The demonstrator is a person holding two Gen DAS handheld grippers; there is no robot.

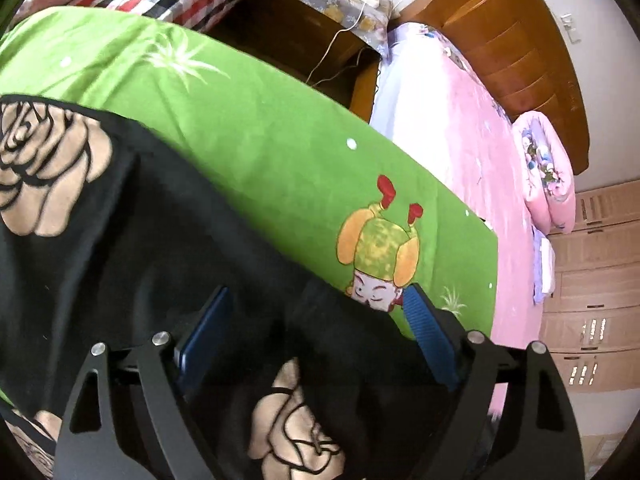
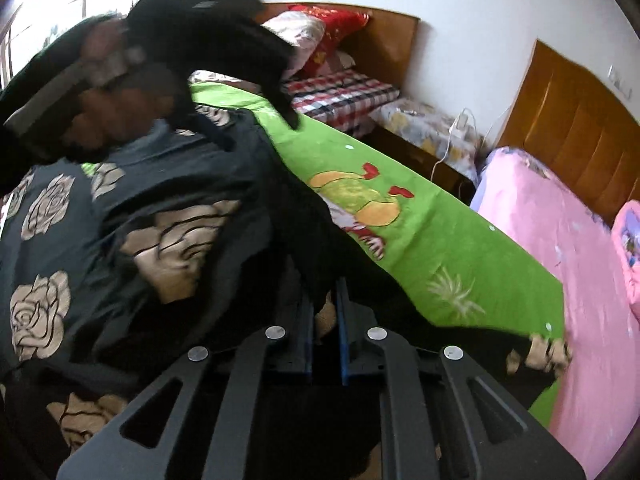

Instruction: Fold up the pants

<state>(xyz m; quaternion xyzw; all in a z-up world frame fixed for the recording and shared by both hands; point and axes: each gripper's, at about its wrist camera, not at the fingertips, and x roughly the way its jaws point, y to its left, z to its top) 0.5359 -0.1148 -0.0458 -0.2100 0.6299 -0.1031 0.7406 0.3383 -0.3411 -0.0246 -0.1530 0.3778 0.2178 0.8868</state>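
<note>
Here the black fabric pants printed with large beige roses (image 1: 132, 216) lie rumpled on the green cartoon-print sheet (image 1: 256, 128), covering its near side, with one dark edge trailing toward the pink bedspread (image 2: 560, 240) beside the sheet. The left hand-held gripper (image 1: 318, 320) tilts steeply down over the pants, its blue pads spread wide; cloth lies between them, but the pads do not press it. In the right wrist view, the right hand-held gripper (image 2: 325, 312) points down at the pants near the sheet's edge, its blue pads drawn narrow and pinching a fold of the black cloth.
</note>
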